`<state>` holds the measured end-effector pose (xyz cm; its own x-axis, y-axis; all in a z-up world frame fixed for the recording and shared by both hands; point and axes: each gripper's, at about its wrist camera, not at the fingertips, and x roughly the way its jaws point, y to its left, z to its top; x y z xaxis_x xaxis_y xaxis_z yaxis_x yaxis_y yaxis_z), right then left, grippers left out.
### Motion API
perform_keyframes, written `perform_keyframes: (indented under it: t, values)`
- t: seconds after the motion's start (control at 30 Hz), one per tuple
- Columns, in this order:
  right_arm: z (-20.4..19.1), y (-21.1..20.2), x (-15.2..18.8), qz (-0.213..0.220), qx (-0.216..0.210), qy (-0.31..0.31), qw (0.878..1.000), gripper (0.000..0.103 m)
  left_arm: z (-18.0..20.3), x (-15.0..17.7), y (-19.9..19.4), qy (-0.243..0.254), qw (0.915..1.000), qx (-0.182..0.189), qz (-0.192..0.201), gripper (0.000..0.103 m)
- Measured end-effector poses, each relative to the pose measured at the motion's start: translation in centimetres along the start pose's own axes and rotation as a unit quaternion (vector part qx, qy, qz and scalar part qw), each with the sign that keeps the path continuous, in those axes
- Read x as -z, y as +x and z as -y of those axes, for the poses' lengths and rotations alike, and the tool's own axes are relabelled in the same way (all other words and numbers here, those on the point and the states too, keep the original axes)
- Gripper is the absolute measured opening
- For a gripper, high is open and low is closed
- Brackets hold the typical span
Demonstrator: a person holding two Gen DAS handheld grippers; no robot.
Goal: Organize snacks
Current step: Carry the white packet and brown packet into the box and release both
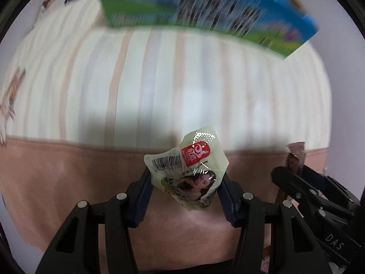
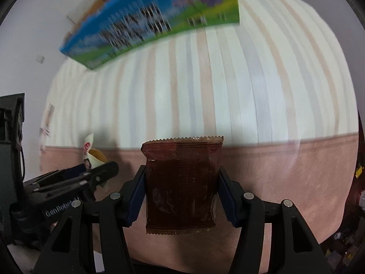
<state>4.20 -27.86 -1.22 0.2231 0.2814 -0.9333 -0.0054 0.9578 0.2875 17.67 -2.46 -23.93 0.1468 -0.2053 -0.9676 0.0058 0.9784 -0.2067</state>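
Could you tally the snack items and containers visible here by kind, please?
Pale green snack packet, in the left hand-held gripper: 1
Brown snack packet, in the right hand-held gripper: 1
Blue-and-green box: 1
Total: 3

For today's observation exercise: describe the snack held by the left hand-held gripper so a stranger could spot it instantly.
Start at the striped cloth with its pink border. Above that border, the left hand-held gripper pinches a crumpled pale green packet. Its red logo, barcode and woman's portrait distinguish it from the brown packet alongside.
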Motion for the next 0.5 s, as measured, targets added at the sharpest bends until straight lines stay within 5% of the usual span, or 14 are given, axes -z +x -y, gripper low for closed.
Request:
perform_keyframes:
  t: [0.3,0.5]
  values:
    - [-1.8,-9.6,-9.9,0.102,-0.046,-0.029,0.993,0.061,3.0,-9.4,-9.2,0.029,0.9925,0.057,0.104,0.051]
    - [-3.1,-12.2,-19.5,0.141,-0.032,-0.045,0.988,0.061,3.0,-18.9,-11.8,0.052,0.99,0.057,0.118,0.051]
